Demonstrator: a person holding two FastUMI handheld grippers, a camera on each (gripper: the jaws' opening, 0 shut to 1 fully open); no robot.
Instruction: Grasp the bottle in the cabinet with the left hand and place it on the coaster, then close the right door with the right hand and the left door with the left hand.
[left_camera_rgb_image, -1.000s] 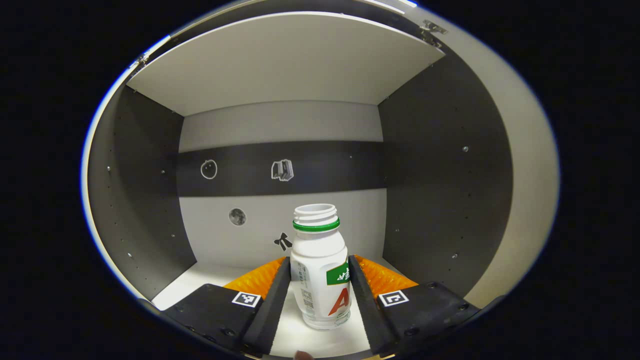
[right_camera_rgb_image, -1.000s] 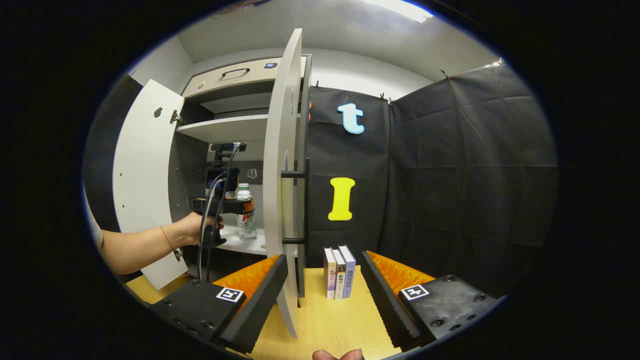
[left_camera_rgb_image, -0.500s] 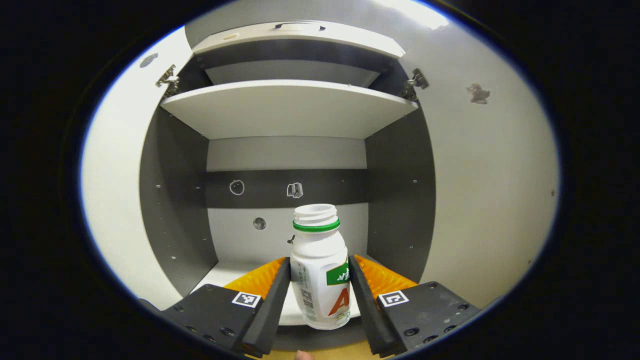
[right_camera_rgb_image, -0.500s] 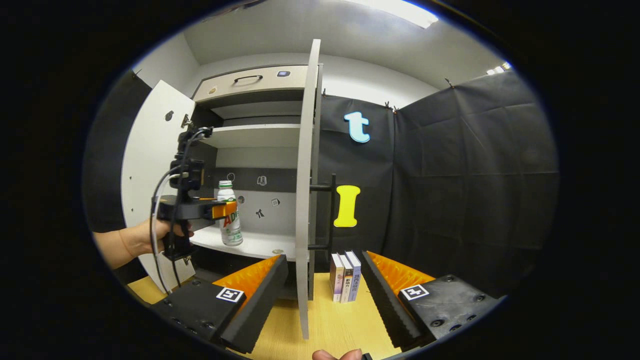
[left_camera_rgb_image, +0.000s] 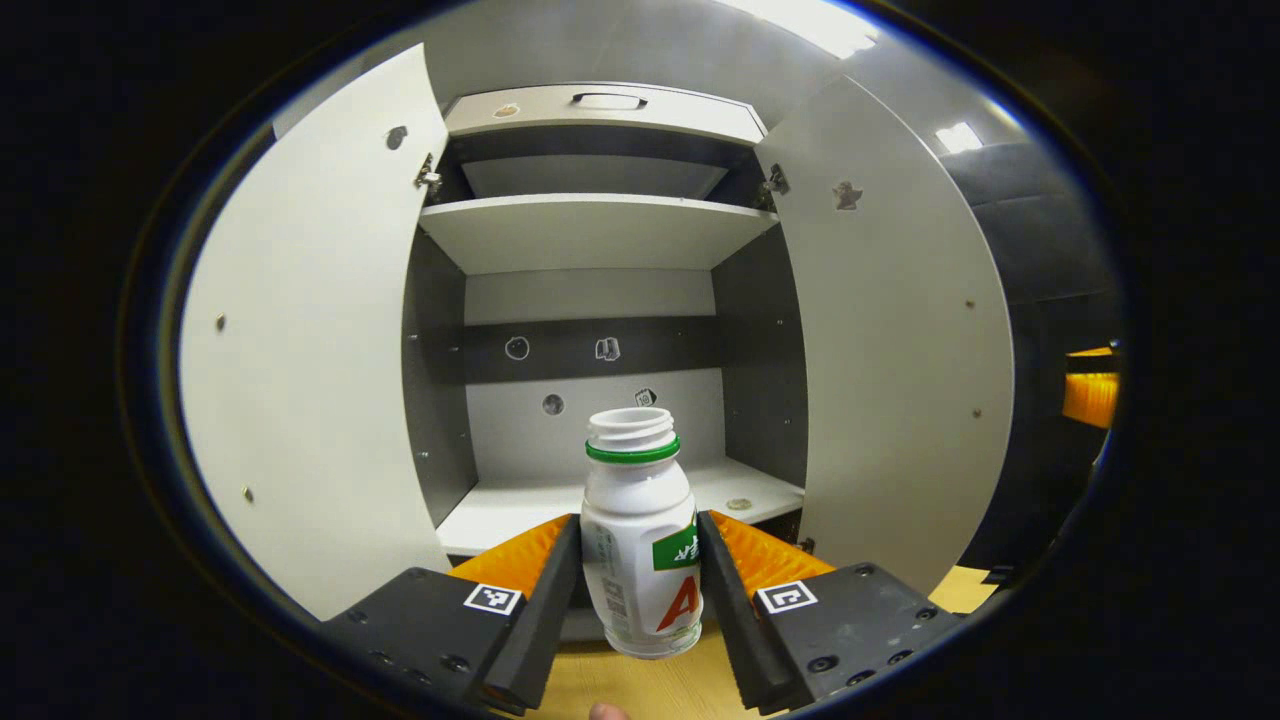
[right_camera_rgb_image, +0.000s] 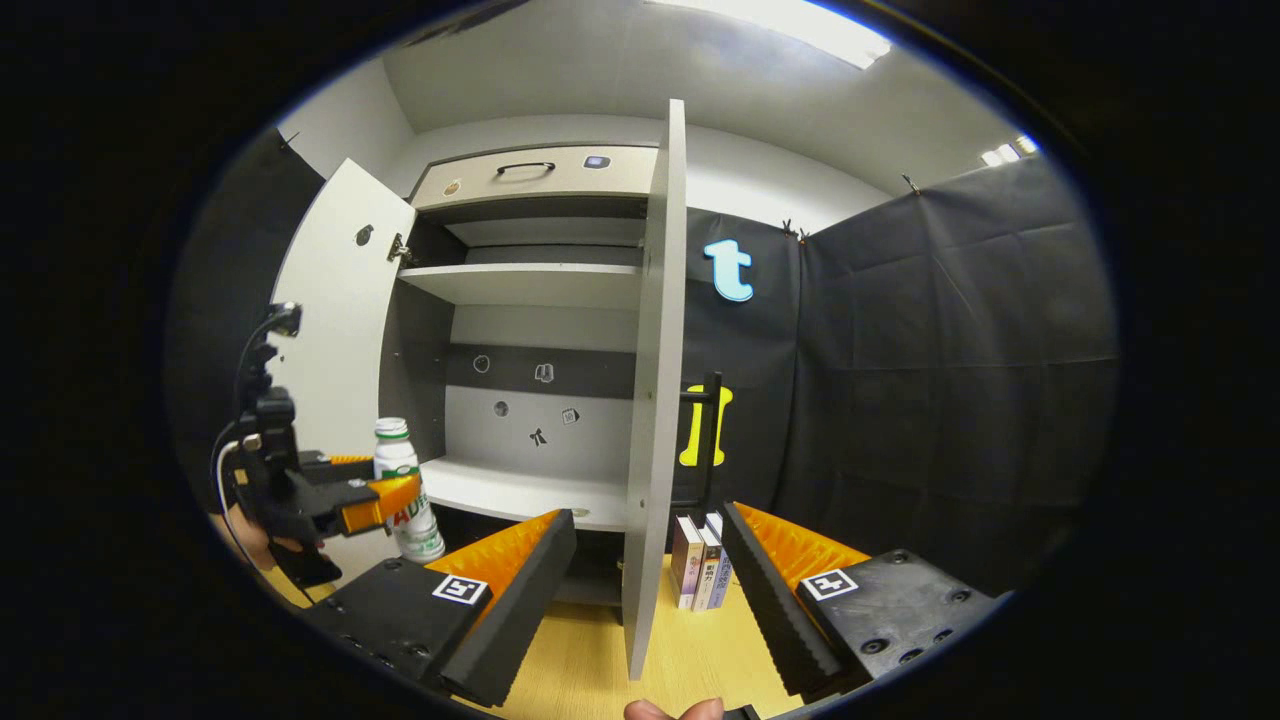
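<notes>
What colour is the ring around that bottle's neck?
Green, on a white bottle held by the left gripper; clearest in the left gripper view.

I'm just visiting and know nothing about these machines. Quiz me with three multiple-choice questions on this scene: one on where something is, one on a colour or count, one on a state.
1. Where is the bottle?
A. On the upper shelf
B. Between the left gripper's fingers, out in front of the cabinet
C. Lying on the table

2. What colour is the ring at the bottle's neck?
A. Green
B. Blue
C. Yellow

3. How do the two cabinet doors stand?
A. Both shut
B. One shut
C. Both open

Answers:
1 B: both fingers press its sides, with the lower shelf behind it.
2 A: a green band sits under the white threaded mouth.
3 C: the left door and the right door swing outward.
</notes>
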